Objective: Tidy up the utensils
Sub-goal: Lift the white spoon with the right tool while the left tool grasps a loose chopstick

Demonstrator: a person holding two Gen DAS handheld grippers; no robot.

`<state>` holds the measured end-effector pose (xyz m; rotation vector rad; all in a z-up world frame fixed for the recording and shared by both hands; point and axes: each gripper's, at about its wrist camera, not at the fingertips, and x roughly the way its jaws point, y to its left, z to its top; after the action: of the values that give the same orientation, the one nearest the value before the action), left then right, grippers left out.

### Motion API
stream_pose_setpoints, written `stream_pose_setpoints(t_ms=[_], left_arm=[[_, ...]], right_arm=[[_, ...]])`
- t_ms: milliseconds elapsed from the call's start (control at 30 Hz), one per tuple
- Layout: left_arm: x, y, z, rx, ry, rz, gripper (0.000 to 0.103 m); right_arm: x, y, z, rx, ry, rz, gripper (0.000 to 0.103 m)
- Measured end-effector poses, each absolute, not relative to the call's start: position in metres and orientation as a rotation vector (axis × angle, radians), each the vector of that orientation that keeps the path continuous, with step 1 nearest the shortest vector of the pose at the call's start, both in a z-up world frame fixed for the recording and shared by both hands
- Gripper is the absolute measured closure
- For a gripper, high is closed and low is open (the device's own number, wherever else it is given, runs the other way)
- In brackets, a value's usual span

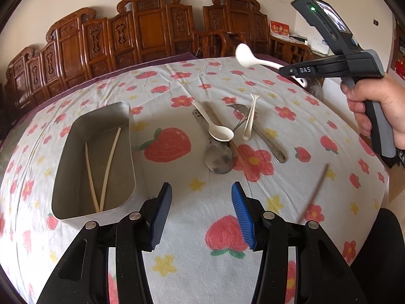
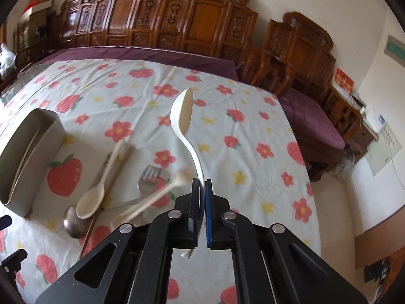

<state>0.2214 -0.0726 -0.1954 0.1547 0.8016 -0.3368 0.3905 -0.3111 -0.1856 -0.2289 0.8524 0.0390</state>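
1. Right gripper (image 2: 202, 185) clamped on a white spoon (image 2: 182, 116), held up mid-frame above the surface (image 2: 253, 131).
2. Left gripper (image 1: 201, 202) wide apart, low centre, just right of the metal tray (image 1: 126, 136).

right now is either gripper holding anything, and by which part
The right gripper is shut on the white spoon, gripping its handle near the end, bowl up in the air. The left gripper is open and holds nothing.
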Motion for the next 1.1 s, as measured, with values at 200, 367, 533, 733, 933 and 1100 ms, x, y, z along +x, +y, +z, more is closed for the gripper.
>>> stream_pose_setpoints(t_ms=[200, 367, 533, 733, 933, 1100], left_arm=[[0.21, -0.086, -0.196, 0.132, 0.835, -0.417, 0.056], [0.192, -0.109, -0.194, 0.173, 0.831, -0.453, 0.056], [0.18, -0.124, -0.197, 0.197, 0.85, -0.475, 0.056], [0.171, -0.139, -0.209, 0.169, 0.925, -0.536, 0.056], [0.164, -0.151, -0.23, 0.185, 1.0, -0.581, 0.056], [0.158, -0.162, -0.241, 0.248, 1.017, -0.567, 0.062]], right_arm=[[0.344, -0.327, -0.21, -0.113, 0.875, 0.057, 0.098], [0.316, -0.336, -0.219, -0.079, 0.894, 0.079, 0.098], [0.292, -0.345, -0.204, -0.054, 0.878, 0.102, 0.098], [0.263, -0.36, -0.195, -0.046, 0.877, 0.11, 0.098], [0.246, -0.374, -0.202, -0.009, 0.891, 0.11, 0.098], [0.247, -0.376, -0.199, 0.027, 0.875, 0.136, 0.098]])
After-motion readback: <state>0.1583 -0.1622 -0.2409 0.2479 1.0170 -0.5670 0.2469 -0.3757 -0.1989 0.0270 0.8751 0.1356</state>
